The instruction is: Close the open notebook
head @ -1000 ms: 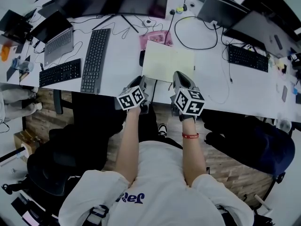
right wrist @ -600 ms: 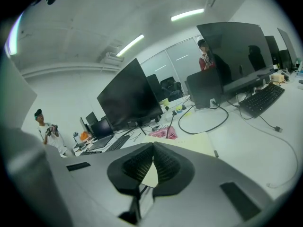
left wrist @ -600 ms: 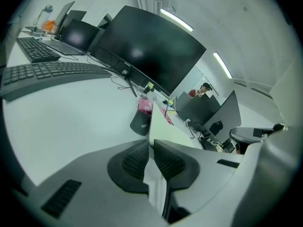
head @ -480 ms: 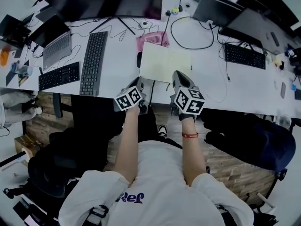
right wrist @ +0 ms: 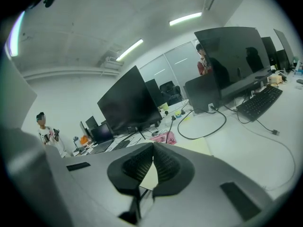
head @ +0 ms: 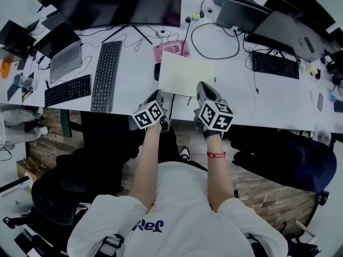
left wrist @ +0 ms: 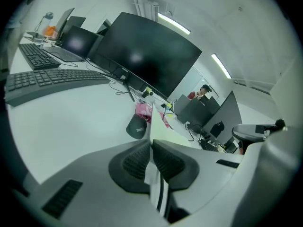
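Two tools sit at the near edge of the white bench [head: 134,84], one at each near corner of the open notebook [head: 186,74]. The notebook lies mid-bench with its pale yellow pages up, right of a long black keyboard [head: 106,75]. The left tool [left wrist: 150,144] has just been closing its jaws, and they now pinch a thin sheet at the notebook's near left corner. That sheet runs edge-on between the ribbed pads [left wrist: 135,160]. The right tool [right wrist: 152,146] has its jaw tips together over the near right corner. A pale wedge of page shows in the gap behind the tips, and whether paper is caught there cannot be told. A black mouse [head: 156,71] lies touching or just beside the notebook's left edge. A pink item [head: 171,48] lies just beyond the far edge; its kind and contents cannot be made out. A black cable loop [head: 214,42] lies far right of it. A dark monitor [head: 128,1] stands at the far side.
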Tool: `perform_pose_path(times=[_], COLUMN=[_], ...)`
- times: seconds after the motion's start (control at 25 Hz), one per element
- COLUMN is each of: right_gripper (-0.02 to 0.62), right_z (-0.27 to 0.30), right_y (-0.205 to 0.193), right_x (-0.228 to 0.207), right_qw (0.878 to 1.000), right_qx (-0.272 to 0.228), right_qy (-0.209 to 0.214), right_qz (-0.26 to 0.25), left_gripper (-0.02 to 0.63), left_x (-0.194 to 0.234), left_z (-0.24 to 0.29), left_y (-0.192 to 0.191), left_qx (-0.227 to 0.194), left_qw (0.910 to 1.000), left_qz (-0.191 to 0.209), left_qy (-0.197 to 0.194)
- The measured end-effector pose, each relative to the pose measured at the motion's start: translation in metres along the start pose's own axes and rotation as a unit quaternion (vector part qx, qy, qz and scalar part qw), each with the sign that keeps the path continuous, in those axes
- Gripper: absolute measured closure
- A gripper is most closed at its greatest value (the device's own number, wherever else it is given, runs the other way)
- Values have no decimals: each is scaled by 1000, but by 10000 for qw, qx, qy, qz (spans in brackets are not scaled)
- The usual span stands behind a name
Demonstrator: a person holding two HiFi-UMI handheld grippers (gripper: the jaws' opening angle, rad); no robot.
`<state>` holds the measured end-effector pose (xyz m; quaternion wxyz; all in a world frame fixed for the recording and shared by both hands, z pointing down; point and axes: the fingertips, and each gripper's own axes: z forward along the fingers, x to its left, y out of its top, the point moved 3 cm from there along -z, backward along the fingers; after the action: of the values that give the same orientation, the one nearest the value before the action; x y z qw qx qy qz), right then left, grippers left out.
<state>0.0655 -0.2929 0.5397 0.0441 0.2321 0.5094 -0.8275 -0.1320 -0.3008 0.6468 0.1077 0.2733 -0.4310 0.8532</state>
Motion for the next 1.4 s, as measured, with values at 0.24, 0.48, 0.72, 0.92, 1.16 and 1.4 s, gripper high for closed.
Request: perform_pose_path(times=[0.24, 0.48, 0.72, 0.92, 1.16, 1.4], right_gripper=[580, 580, 580, 580, 580, 580], right_z=[-11, -22, -28, -36, -45, -56], right_y=[4, 11, 17, 23, 24, 24], right_x=[-1, 0, -4, -9, -20, -30], right_qw=[10000, 9999, 9997, 9993, 9989, 9985], right_qx=[-72, -155, -252, -358, -433, -494], right_qy=[29, 71, 55, 35, -18, -94], right_qz=[12, 5, 49, 93, 172, 209], left_gripper=[571, 572, 574, 575, 577, 578], left_x=[-12, -27, -43, -57, -75, -94], left_z=[-6, -10, -10, -13, -15, -16], left_y=[3, 4, 3, 3, 1, -5], left_qx=[-71, -130, -183, -221, -295, -396], left_qw=[9998, 9989, 9963, 9940, 9905, 9845], left_qz=[180, 407, 818, 1051, 1337, 1706], left_qy=[77, 176, 181, 184, 119, 92])
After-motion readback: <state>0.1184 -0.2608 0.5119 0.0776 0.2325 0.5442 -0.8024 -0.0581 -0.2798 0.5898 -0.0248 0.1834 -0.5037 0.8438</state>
